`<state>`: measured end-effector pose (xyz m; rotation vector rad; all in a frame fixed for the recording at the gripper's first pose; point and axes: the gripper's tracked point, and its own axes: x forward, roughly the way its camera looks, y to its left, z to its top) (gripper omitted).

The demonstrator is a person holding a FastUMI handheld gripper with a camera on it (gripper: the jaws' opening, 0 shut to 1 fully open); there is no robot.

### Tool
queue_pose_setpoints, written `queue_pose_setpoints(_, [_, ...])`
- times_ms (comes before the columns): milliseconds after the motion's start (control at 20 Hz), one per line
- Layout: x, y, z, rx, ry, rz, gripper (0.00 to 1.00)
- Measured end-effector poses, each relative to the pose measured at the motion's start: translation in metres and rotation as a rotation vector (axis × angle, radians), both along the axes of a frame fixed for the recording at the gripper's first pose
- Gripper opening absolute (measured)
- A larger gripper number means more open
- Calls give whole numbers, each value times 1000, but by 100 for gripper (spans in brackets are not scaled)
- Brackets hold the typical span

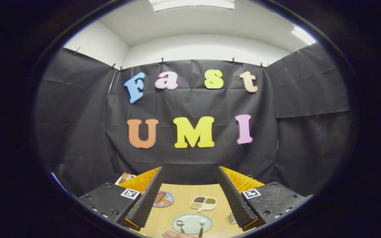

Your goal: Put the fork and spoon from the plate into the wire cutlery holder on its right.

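On the table (184, 198), a plate (192, 223) lies between the wide-open fingers of the gripper (189, 198), with a spoon (180, 224) left and a fork (201, 224) right on it. Beyond it stand a divided dish (203, 203) and, to its left, a food plate (163, 199).

A pale green plate (192, 222) carries a silvery fork (201, 225) and spoon (180, 225) on a light wood-toned table (184, 198), near a blue dish (164, 199) and a cream tray (203, 203) of brown, green and beige portions.

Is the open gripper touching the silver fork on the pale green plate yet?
Apart. In the gripper view, the silver fork lies on the pale green plate, well clear of the open gripper.
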<state>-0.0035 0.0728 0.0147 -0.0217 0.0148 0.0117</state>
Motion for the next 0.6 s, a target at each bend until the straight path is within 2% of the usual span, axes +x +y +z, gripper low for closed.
queue_pose_setpoints(250, [-4,17,-13,-19,33,2,96])
queue_pose_setpoints(600, [1,5,-35,-39,88,-20,97])
